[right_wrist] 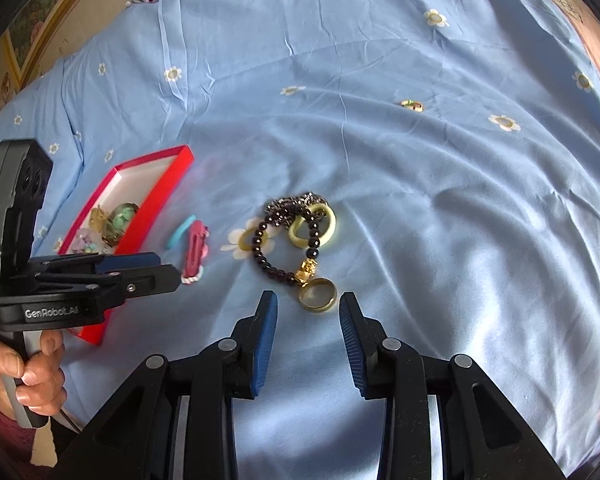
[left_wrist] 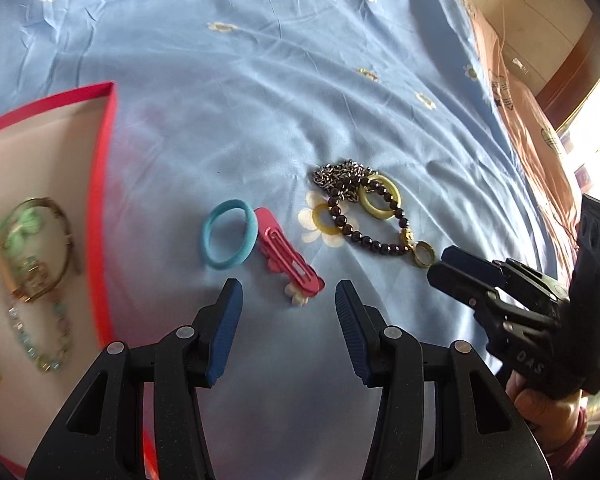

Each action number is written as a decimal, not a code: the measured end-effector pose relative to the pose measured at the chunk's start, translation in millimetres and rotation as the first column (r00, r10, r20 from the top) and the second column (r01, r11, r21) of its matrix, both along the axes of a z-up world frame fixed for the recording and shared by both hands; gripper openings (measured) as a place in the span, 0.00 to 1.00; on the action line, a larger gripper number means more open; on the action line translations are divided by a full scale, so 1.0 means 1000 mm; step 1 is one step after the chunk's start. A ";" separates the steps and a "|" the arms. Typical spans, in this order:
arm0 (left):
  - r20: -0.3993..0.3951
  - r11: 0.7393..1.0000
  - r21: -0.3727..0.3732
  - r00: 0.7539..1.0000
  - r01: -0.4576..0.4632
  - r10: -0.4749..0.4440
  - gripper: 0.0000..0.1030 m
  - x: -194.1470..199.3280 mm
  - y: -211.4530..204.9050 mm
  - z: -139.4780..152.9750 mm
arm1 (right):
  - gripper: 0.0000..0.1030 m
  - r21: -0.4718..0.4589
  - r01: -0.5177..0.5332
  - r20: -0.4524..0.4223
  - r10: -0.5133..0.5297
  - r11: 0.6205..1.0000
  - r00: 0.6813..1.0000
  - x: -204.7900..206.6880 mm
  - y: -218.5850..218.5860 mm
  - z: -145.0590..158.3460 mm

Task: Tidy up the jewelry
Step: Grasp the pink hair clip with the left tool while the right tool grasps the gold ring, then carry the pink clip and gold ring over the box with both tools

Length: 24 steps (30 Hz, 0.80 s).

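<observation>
A pink hair clip (left_wrist: pixel 286 258) with a white flower lies on the blue sheet just ahead of my open, empty left gripper (left_wrist: pixel 289 294). A teal hair tie (left_wrist: pixel 228 240) lies to its left. A dark bead bracelet (right_wrist: pixel 278 252) with a gold ring (right_wrist: pixel 318 294), a yellow-green ring (right_wrist: pixel 314 226) and a metal chain (right_wrist: pixel 296 202) lie just ahead of my open, empty right gripper (right_wrist: pixel 309 304). The clip (right_wrist: pixel 196 254) and tie (right_wrist: pixel 178 236) also show in the right wrist view. The red box (left_wrist: pixel 102 208) at the left holds several bracelets.
The blue flowered sheet (right_wrist: pixel 440 208) covers the bed. A small gold item (right_wrist: pixel 412 105) lies farther back. The red box (right_wrist: pixel 156 196) stands left of the jewelry. A peach cloth (left_wrist: pixel 540 148) lies along the right edge. The right gripper (left_wrist: pixel 458 266) shows in the left view.
</observation>
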<state>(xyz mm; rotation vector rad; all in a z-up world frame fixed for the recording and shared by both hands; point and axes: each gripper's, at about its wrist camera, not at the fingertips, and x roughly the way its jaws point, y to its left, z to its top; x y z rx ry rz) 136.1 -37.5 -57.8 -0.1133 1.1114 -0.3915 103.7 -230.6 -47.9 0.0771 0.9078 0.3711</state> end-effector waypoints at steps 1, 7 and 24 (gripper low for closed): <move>-0.002 1.000 0.006 1.000 0.002 -0.002 0.46 0.003 -0.002 -0.002 | 0.33 -0.001 -0.001 -0.004 0.001 1.000 1.000 0.001 0.000 -0.002; 0.026 0.999 0.047 1.000 -0.001 0.000 0.44 0.015 -0.009 -0.007 | 0.33 -0.014 -0.015 -0.004 0.015 1.000 1.000 0.008 0.004 -0.010; 0.075 0.998 0.040 0.996 0.049 -0.052 0.17 -0.020 0.003 0.007 | 0.22 0.027 0.004 0.017 -0.005 1.000 1.000 -0.004 0.001 -0.001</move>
